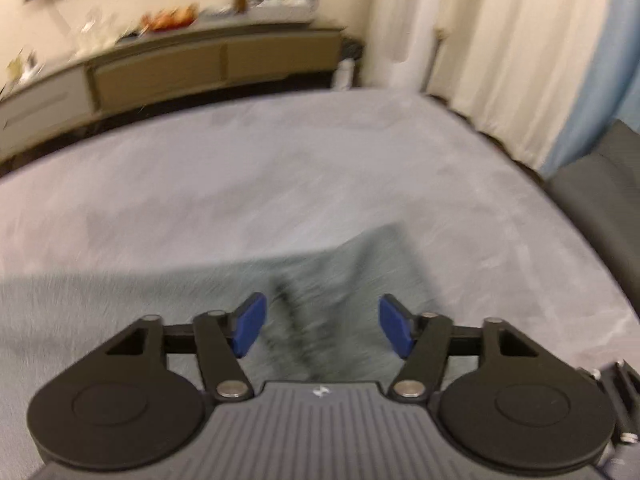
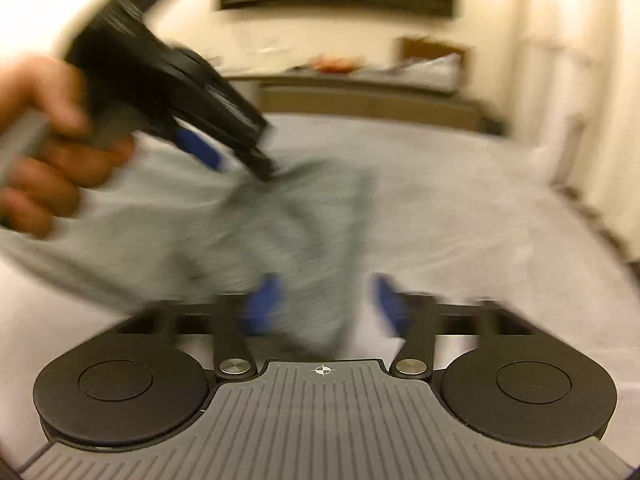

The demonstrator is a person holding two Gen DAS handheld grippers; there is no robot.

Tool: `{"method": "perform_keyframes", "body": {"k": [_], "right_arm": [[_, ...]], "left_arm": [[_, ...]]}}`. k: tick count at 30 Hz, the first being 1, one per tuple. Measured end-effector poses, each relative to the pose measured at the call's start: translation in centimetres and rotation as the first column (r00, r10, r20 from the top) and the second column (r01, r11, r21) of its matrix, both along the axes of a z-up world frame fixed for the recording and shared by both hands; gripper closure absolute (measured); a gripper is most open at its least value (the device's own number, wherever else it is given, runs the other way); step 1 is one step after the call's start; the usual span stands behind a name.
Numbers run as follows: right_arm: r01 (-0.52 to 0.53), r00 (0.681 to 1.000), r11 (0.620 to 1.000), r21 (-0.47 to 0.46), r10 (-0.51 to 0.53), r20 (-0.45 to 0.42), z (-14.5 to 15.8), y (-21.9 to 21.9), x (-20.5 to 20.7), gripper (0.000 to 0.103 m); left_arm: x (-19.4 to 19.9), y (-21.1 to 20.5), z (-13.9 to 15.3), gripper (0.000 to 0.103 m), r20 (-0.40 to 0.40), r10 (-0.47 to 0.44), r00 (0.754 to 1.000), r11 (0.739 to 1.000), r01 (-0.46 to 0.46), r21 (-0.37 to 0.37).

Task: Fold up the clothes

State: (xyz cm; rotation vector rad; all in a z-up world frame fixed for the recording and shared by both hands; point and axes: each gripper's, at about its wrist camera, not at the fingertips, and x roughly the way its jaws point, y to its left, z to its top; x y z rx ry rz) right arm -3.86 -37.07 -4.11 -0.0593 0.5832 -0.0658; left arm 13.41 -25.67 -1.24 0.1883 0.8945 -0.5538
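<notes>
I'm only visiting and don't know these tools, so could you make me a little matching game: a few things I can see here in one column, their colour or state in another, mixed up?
Things:
1. soft fabric garment lying on the bed
2. flat pads on the left gripper
3. long low sideboard by the far wall
4. smooth bed cover

Descriptions:
A. blue
B. tan fronts under a cluttered top
C. greenish grey, rumpled
D. pale grey, spread flat

Pairs: 1-C, 2-A, 3-B, 4-D
</notes>
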Motion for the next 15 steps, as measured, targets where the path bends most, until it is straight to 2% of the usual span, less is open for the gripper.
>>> {"method": "perform_keyframes", "body": {"k": [1, 2, 3, 4, 6, 7, 8, 9, 10, 11, 12, 13, 15], "right_arm": [[-0.006, 1.0, 1.0, 0.011, 0.006, -0.027, -0.3, 0.0, 0.4, 0.035], [-0.035, 0.997, 0.998, 0.043, 0.038, -0.069, -0.7, 0.1, 0.9, 0.056], [-0.063, 0.994, 0.996, 0.057, 0.067, -0.084, -0.9, 0.5, 1.1, 0.085], [-0.085, 0.995, 0.996, 0.019, 0.086, -0.056, -0.7, 1.3, 0.7, 0.091], [-0.127, 0.991, 0.989, -0.07, 0.129, 0.024, 0.0, 3.0, -0.5, 0.094], [-0.155, 0.985, 0.985, -0.076, 0.16, 0.061, 0.3, 3.7, -1.1, 0.094], [-0.183, 0.977, 0.98, -0.083, 0.191, 0.097, 0.7, 4.3, -1.7, 0.094], [-0.189, 0.974, 0.978, -0.089, 0.198, 0.109, 0.8, 4.7, -1.9, 0.094], [-0.181, 0.976, 0.979, -0.095, 0.191, 0.108, 0.7, 5.0, -1.8, 0.094], [-0.173, 0.977, 0.98, -0.101, 0.183, 0.106, 0.6, 5.3, -1.7, 0.093], [-0.165, 0.979, 0.98, -0.107, 0.176, 0.104, 0.5, 5.6, -1.6, 0.078], [-0.139, 0.983, 0.983, -0.12, 0.152, 0.107, 0.4, 6.0, -1.4, 0.043], [-0.111, 0.984, 0.983, -0.145, 0.13, 0.125, 0.3, 6.8, -1.1, 0.008]], "left_arm": [[-0.3, -1.2, 0.1, 0.017, -0.006, -0.036, 0.999, 0.999, 0.036, 0.016], [-0.6, -2.4, 0.2, 0.012, -0.013, -0.071, 0.997, 0.997, 0.072, 0.032], [-0.9, -3.6, 0.3, 0.009, -0.02, -0.107, 0.994, 0.993, 0.107, 0.048], [-1.2, -4.7, 0.2, 0.009, -0.027, -0.137, 0.99, 0.988, 0.139, 0.069], [-1.6, -6.7, -1.0, 0.009, -0.034, -0.164, 0.986, 0.975, 0.167, 0.147], [-1.6, -7.2, -1.5, 0.017, -0.033, -0.169, 0.985, 0.969, 0.173, 0.179], [-1.6, -7.5, -1.9, 0.03, -0.033, -0.17, 0.985, 0.963, 0.173, 0.204], [-1.4, -7.1, -2.0, 0.068, -0.037, -0.154, 0.987, 0.965, 0.158, 0.207], [-1.3, -6.7, -2.1, 0.083, -0.04, -0.137, 0.99, 0.967, 0.143, 0.211], [-1.1, -6.1, -2.1, 0.085, -0.043, -0.121, 0.992, 0.971, 0.127, 0.204], [-0.8, -4.8, -1.4, 0.087, -0.042, -0.106, 0.993, 0.981, 0.112, 0.16], [-0.5, -3.6, -0.8, 0.088, -0.043, -0.091, 0.995, 0.989, 0.095, 0.115], [0.1, -1.0, 0.5, 0.088, -0.046, -0.062, 0.997, 0.998, 0.063, 0.026]]}}
